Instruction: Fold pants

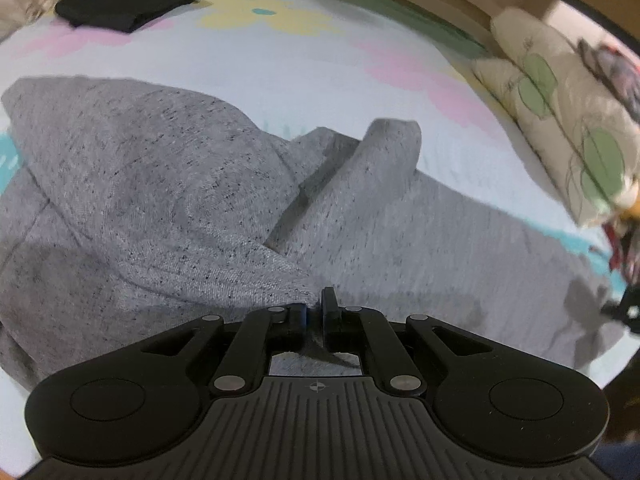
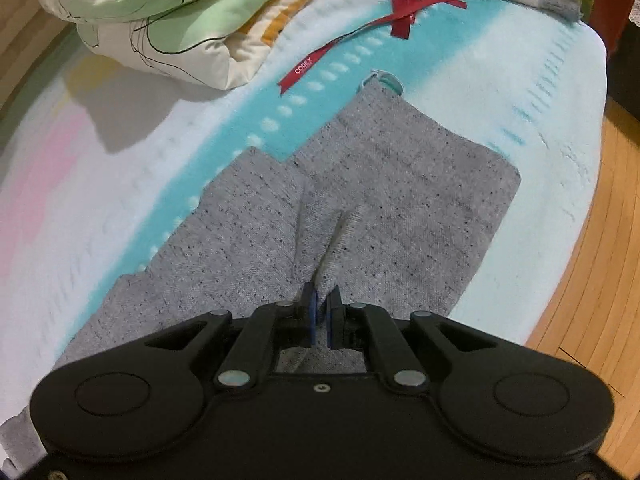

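Grey speckled pants lie rumpled on a pastel bedspread, with a rolled fold standing up near the middle. My left gripper is shut on a pinch of the grey cloth, which rises into its fingers. In the right wrist view the pants spread flatter over a turquoise and white part of the bedspread. There my right gripper is shut on a raised ridge of the same fabric, pinched between its blue pads.
A folded black garment lies at the far left of the bed. A folded quilt with green leaf shapes sits at one end. A red ribbon trails beside it. The bed's edge drops to a wooden floor.
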### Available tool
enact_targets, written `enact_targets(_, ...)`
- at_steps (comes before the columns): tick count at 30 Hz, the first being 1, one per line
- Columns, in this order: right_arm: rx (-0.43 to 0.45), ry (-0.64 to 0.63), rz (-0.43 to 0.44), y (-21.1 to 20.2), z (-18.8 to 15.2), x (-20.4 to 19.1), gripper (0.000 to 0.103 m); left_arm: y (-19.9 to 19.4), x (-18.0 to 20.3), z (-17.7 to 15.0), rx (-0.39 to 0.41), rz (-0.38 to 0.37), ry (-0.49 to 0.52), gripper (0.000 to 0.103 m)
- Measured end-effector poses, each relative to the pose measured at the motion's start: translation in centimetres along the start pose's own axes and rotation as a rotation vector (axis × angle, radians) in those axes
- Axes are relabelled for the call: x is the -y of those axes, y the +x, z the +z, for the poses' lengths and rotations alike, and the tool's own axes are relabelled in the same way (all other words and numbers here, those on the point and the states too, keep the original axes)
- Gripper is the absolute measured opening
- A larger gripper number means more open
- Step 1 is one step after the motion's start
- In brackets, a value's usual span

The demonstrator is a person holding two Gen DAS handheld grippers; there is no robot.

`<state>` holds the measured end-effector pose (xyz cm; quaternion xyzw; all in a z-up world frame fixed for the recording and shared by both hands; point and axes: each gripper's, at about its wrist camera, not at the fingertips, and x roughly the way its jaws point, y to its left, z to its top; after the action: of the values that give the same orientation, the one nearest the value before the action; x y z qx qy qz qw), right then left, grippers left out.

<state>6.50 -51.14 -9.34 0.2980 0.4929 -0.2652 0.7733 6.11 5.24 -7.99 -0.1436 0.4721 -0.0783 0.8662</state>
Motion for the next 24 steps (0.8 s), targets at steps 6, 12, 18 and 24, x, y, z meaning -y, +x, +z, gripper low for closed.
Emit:
enact_targets(6,0.033,-0.062,-0.025,-0.6,-0.3,-1.1,0.008,0.3,-0.6,0.5,0.012,-0.014,-0.054,0.006)
enact_targets(12,0.028,-0.065,-0.014,-0.7,-0.6,-0.8,0.008,0.1,-0.9,0.1,0.04,-0.022,-0.085,0.004)
enact_targets(18,0.075,-0.09,0.069,-2.8,1.2,-1.4,0.008,-7.6,3.6,1.1,0.336,-0.052,0.075,0.004)
enact_targets(24,0.296,-0.088,0.192,-9.0,1.6,0.9,0.008,-7.7,4.1,-0.8,0.248,-0.141,0.098,0.004)
